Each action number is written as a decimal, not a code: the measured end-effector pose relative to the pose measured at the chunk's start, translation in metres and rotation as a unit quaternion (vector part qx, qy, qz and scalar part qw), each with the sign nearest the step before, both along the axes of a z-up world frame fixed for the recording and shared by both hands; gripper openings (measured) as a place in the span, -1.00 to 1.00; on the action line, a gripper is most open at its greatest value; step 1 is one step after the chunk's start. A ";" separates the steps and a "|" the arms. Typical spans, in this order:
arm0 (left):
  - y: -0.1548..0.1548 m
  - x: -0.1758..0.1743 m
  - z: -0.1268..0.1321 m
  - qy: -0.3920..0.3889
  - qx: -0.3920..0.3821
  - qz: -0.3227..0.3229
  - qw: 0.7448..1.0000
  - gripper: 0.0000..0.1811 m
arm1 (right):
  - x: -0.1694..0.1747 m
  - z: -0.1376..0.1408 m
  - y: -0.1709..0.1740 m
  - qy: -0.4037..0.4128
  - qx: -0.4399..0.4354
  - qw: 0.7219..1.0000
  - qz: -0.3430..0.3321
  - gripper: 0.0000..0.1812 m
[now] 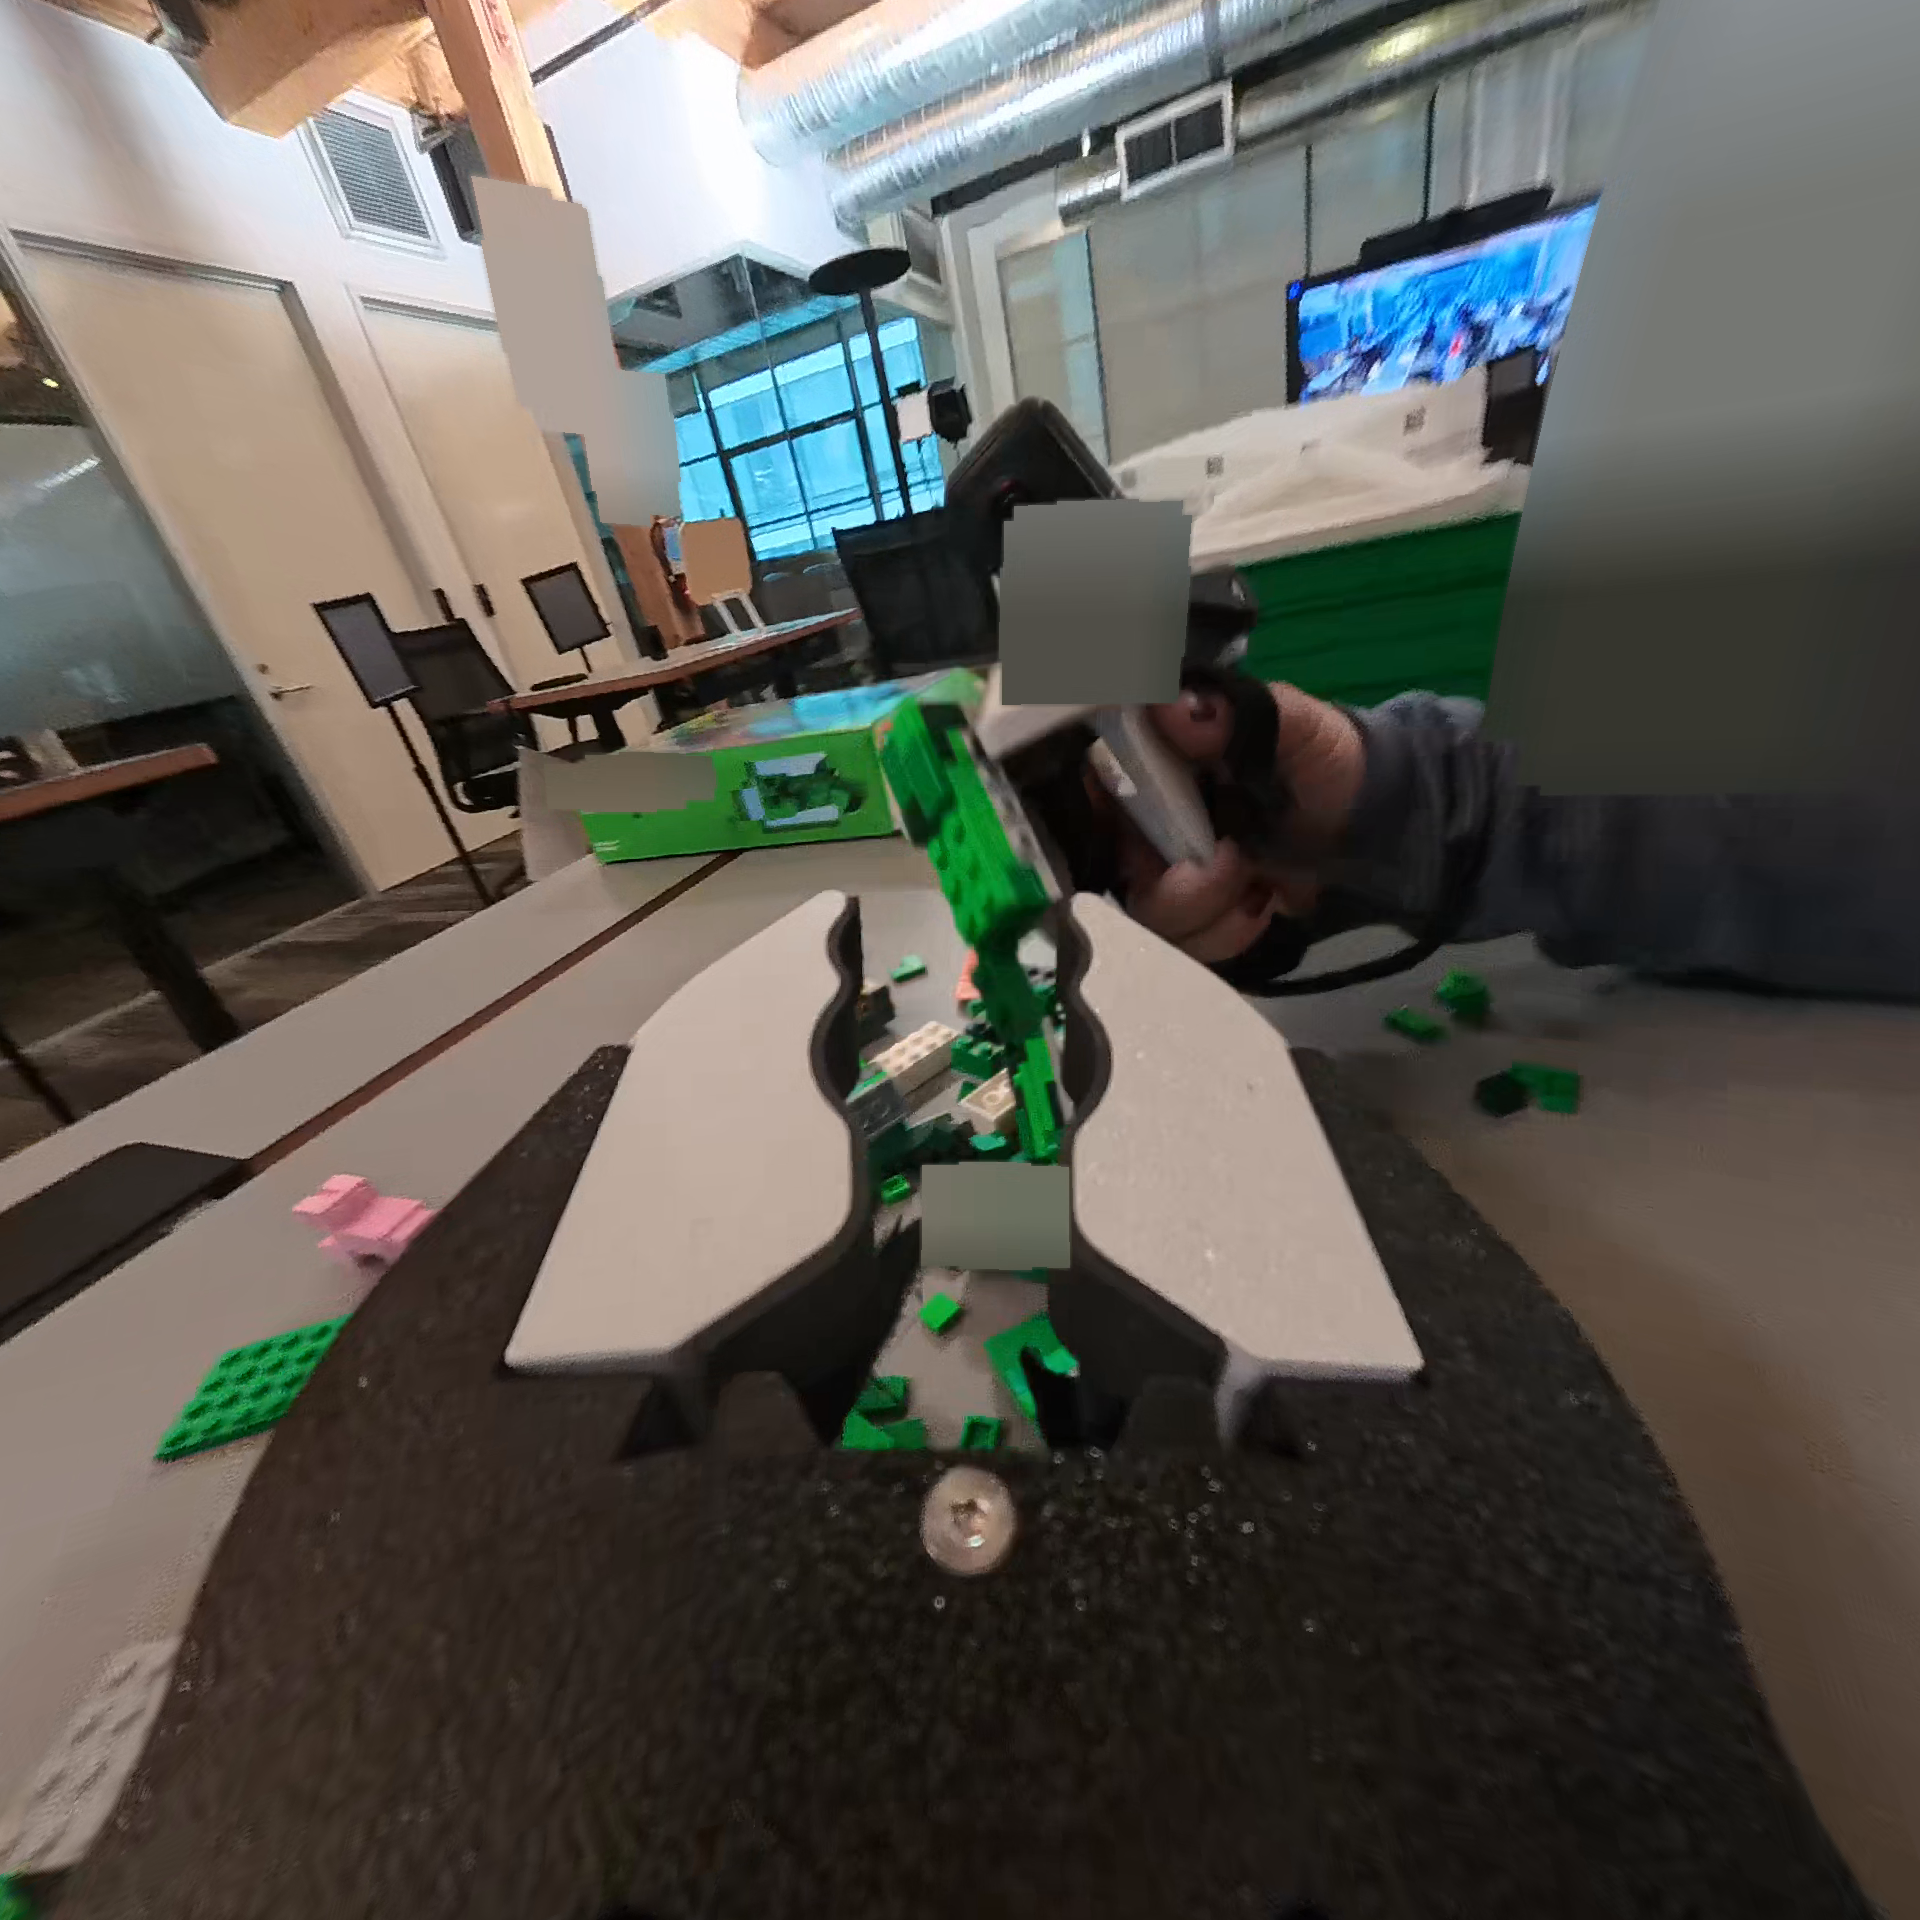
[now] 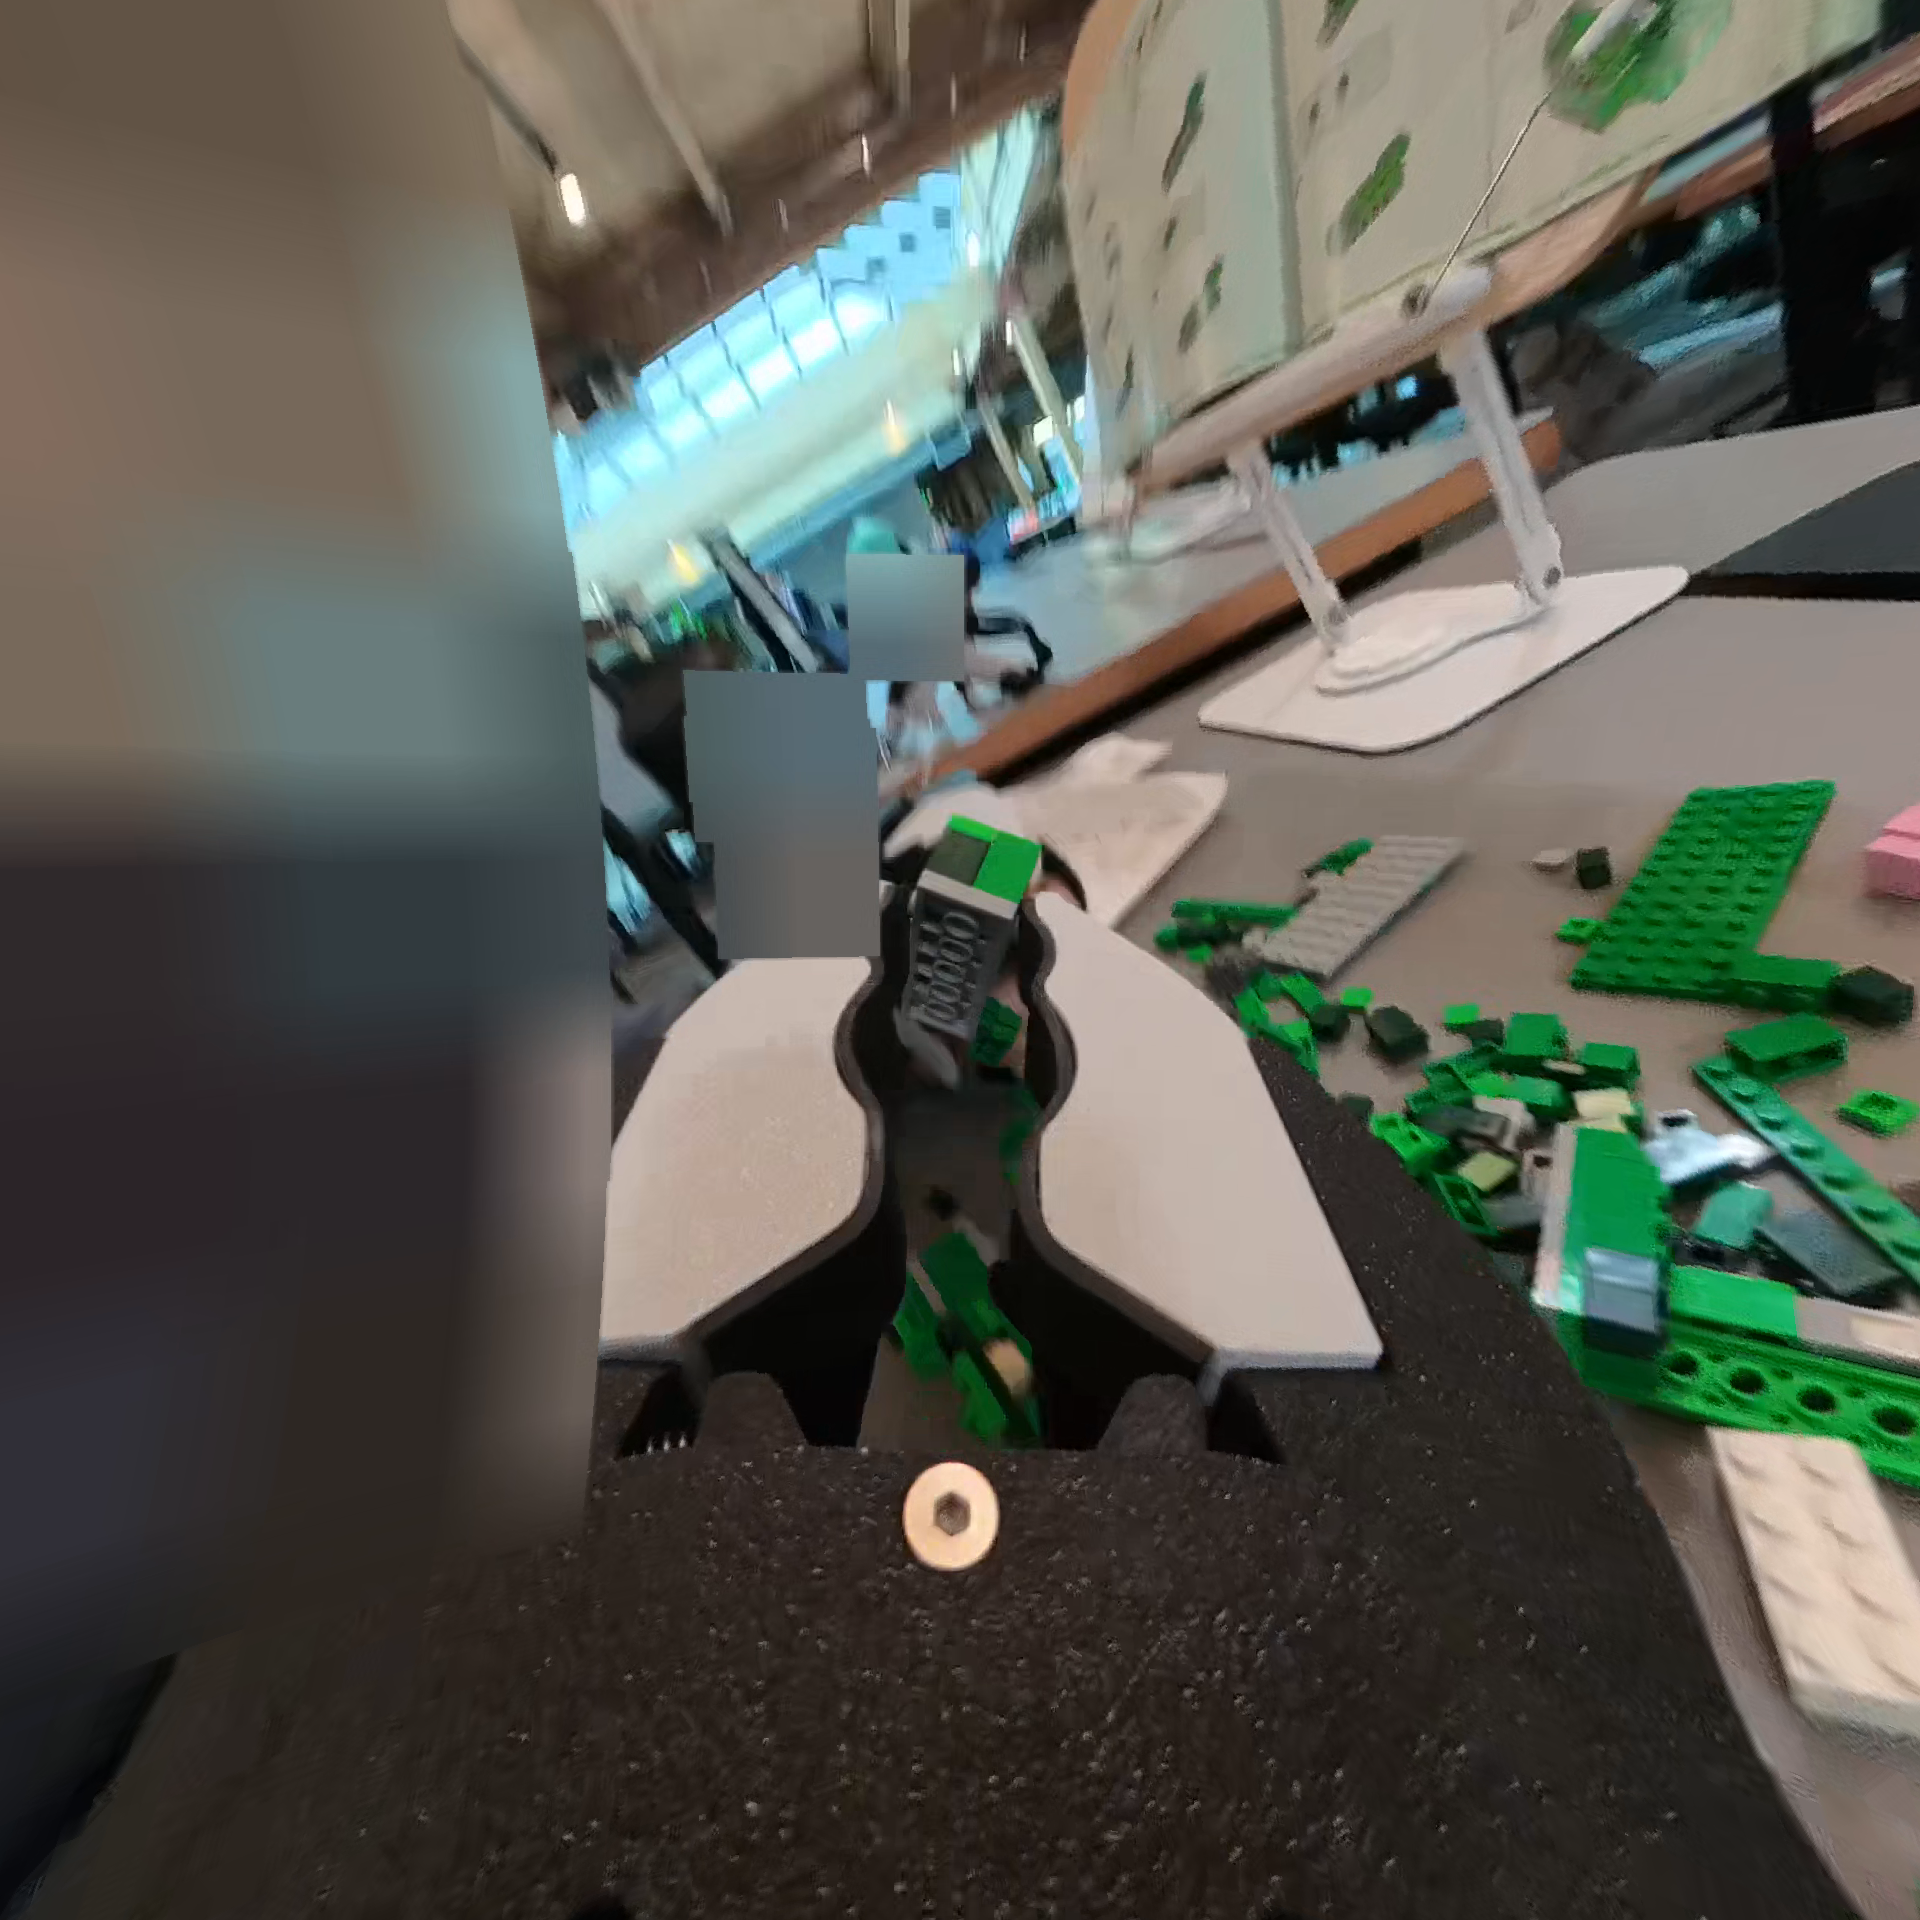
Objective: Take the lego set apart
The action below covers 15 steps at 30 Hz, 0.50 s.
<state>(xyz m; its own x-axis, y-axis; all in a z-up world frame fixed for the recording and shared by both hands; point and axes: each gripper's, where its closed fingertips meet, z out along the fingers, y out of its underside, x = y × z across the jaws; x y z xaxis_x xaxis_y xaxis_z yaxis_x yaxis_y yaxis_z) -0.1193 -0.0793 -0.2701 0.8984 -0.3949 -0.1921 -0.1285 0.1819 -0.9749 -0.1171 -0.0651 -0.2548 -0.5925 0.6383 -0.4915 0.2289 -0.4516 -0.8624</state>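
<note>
Between the fingers of the left gripper [image 1: 964, 925] a narrow gap is kept, and a tall green lego assembly [image 1: 971, 831] is seen standing up through it, close against the right finger; whether it is actually pinched there cannot be told. The top of that assembly is met by the right gripper [image 1: 1049, 790], which is held in a person's hand [image 1: 1247, 821] just beyond. From the right wrist view, the right gripper [image 2: 961, 951] is seen with its fingers drawn close on a grey block [image 2: 951, 966] topped by two green bricks, and the piece is gripped at the tips, tilted slightly.

Below and behind the left fingers, loose pieces [image 1: 935, 1081] in green, white and grey are scattered over the grey table [image 1: 1558, 1195]. A pink lego piece [image 1: 358, 1221] is found to the left, with a green plate [image 1: 249, 1387] lying flat near it. Further back, the green set box [image 1: 748, 795] is rested on the table.

In the right wrist view, a large green baseplate [image 2: 1725, 904] and a grey plate [image 2: 1361, 914] are laid flat to the right, with a heap of small bricks [image 2: 1507, 1101] nearer. A white stand [image 2: 1455, 665] carrying an open instruction booklet [image 2: 1299, 156] is placed behind.
</note>
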 end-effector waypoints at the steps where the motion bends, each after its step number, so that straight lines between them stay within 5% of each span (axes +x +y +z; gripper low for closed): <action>1: -0.001 0.002 0.002 -0.016 -0.004 -0.012 1.000 -0.62 | 0.003 -0.006 -0.004 -0.007 0.037 0.999 0.010 -0.79; 7: -0.009 0.022 -0.007 -0.097 -0.102 -0.136 0.981 -0.70 | 0.011 -0.021 -0.035 0.003 0.128 0.989 0.079 -0.79; 15: -0.017 0.019 -0.009 -0.122 -0.149 -0.184 0.964 -0.75 | 0.011 -0.023 -0.040 0.018 0.156 0.985 0.077 -0.79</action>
